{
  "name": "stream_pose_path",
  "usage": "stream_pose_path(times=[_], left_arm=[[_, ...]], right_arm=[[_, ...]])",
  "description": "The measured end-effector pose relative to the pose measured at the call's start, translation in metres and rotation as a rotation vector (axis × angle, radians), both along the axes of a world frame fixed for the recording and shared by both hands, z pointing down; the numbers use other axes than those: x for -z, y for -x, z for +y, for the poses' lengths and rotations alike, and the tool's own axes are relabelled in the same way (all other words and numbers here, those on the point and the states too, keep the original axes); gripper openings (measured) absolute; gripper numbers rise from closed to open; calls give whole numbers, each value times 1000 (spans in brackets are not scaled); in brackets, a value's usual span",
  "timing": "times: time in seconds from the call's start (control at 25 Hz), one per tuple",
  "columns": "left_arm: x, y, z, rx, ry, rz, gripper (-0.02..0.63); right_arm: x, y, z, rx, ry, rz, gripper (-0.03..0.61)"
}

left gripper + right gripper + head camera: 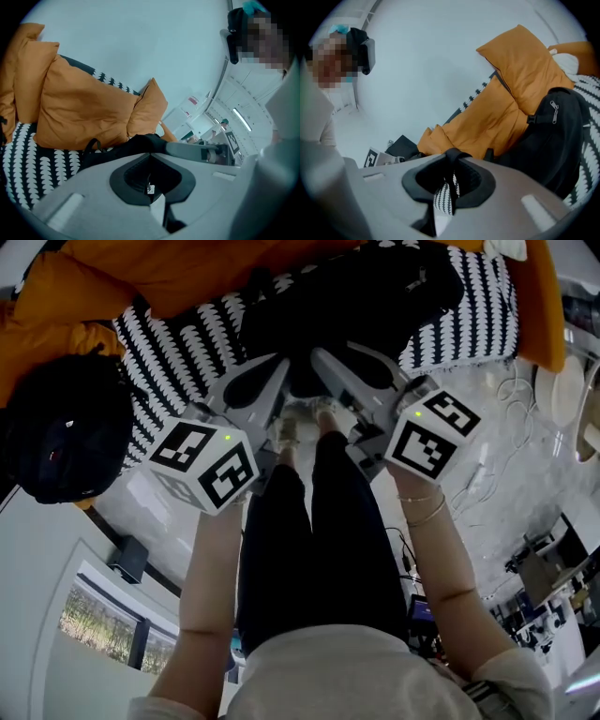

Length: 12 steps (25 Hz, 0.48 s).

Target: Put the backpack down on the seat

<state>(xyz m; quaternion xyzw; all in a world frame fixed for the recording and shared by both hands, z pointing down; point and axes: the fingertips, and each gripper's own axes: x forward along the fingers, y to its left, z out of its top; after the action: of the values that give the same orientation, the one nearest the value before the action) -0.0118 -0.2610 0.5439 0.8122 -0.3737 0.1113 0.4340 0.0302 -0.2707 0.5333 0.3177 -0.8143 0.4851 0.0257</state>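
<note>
A: Any writing to read, starting at the left of the seat (178,352)?

B: Just beside the seat's left end is a rounded black bag (61,427) with a small red mark, too small to read. In front of the seat, the left cube (202,465) carries square black-and-white markers. So does the right cube (433,432).

A: And the seat itself?

B: It has a soft cover printed with rows of black-and-white scallops. Plump orange cushions (216,268) in matte cloth lean along its back.

A: What about the left gripper?

B: The left gripper (150,155) is smooth grey plastic with a black-lined recess. Its jaws are closed to a thin slit on a fold of the backpack (356,306).

A: Where is the backpack?

B: It lies on the middle of the seat, against the cushions. It is black woven fabric, rounded and slumped, and a metal pull hangs from its zip (553,110).

A: And the right gripper?

B: The jaws of the right gripper (452,153) stand a little apart. A flat black strap (452,159) loops over their tips without being pinched. The seat's pattern shows through the gap beneath.
</note>
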Motion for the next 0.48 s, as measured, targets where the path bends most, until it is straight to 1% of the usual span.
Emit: stream_pose_path(times=[0.12, 0.2, 0.32, 0.48], left_arm=[[-5, 0, 6, -1, 11, -4, 6], [-11, 0, 8, -4, 20, -9, 6], [-18, -3, 10, -13, 41, 2, 6], [-22, -5, 11, -25, 49, 4, 6]], right_arm=[[-12, -2, 2, 29, 45, 3, 81], [-23, -6, 3, 38, 59, 33, 95], [-38, -11, 6, 43, 85, 88, 97], [-46, -11, 9, 49, 89, 129, 114]])
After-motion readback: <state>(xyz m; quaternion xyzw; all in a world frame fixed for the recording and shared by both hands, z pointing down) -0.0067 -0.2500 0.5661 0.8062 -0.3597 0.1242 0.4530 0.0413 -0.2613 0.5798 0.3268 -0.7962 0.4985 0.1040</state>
